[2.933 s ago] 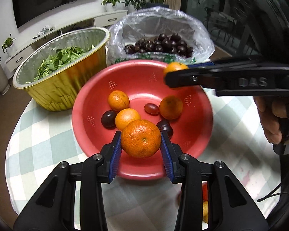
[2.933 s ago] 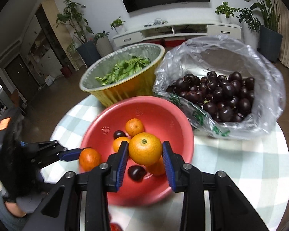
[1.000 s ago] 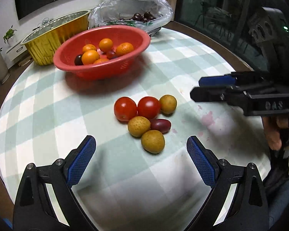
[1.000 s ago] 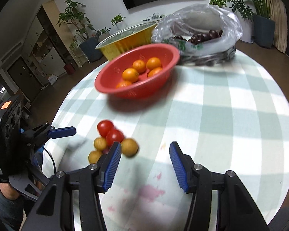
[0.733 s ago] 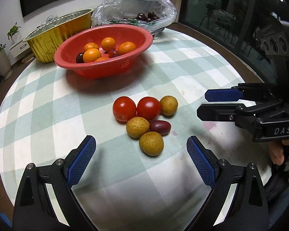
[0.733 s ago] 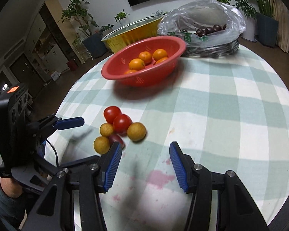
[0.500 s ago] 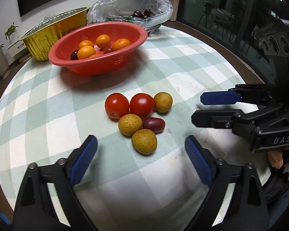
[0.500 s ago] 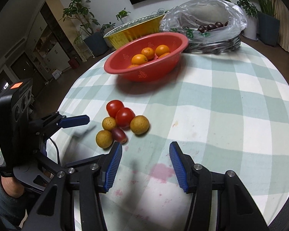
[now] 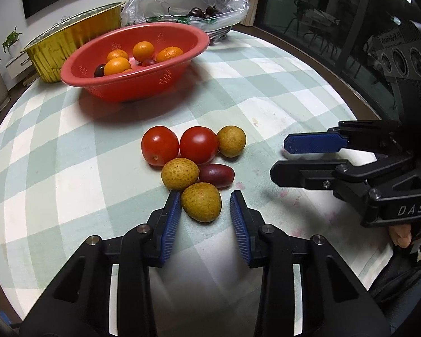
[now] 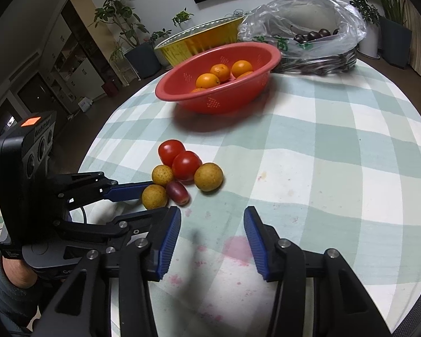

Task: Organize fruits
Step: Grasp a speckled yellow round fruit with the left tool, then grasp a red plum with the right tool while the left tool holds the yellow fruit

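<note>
On the checked tablecloth lies a small cluster: two red tomatoes, a dark red oval fruit and three yellow-brown fruits. My left gripper straddles the nearest yellow-brown fruit. Its jaws are closing: the left pad is at the skin and a small gap shows on the right. My right gripper hovers over bare cloth just right of the cluster; its jaws are closing slightly with nothing between them. Behind stands the red bowl with several oranges and dark fruits.
A gold foil tray and a clear plastic bag of dark cherries sit behind the red bowl. The round table's edge curves close on both sides. A person's hand holds the left gripper. Pink stains mark the cloth near me.
Both grippers held oranges over the red bowl; now they are low by the cluster. The left jaws have come in from wide apart to flank the nearest yellow-brown fruit. The right jaws narrowed a little.
</note>
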Available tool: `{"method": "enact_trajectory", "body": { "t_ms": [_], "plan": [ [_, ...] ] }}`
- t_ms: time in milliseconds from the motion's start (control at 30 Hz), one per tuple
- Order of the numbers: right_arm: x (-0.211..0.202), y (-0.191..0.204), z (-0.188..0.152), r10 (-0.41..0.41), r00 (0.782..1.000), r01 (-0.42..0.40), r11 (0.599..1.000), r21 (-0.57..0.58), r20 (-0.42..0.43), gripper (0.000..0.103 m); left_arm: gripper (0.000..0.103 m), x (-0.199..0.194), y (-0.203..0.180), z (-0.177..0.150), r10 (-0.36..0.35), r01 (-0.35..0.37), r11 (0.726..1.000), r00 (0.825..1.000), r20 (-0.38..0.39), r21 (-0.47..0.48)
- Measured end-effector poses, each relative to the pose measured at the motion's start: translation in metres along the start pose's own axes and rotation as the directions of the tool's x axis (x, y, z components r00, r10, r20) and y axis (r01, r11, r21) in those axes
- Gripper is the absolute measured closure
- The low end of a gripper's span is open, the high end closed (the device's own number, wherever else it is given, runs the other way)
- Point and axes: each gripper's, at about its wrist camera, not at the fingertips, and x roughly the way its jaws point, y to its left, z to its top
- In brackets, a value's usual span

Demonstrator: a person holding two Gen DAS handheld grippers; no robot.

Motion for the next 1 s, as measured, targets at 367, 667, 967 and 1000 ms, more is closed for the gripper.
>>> {"method": "enact_trajectory", "body": {
  "t_ms": [367,667,967,1000],
  "plan": [
    [0.011,0.015,0.000,0.005,1.000,-0.007,0.998,-0.061,-0.030,0.060,0.077,-0.005,0.005,-0.005,-0.020,0.020,0.999,1.000,0.014,-0.026],
    [0.028,0.038,0.008,-0.004,0.998,-0.007,0.986,-0.167,-0.060,0.064,0.077,-0.023,0.020,-0.026,-0.027,0.030,0.995,0.999,0.027,-0.091],
    [0.046,0.052,0.016,-0.067,0.995,0.045,0.963,-0.264,-0.073,0.065,0.077,-0.035,0.034,-0.037,-0.035,0.041,0.990,0.998,0.049,-0.134],
    [0.047,0.053,0.016,-0.073,0.995,0.051,0.961,-0.273,-0.073,0.065,0.077,-0.035,0.033,-0.037,-0.037,0.043,0.990,0.998,0.049,-0.133]
  ]
}}
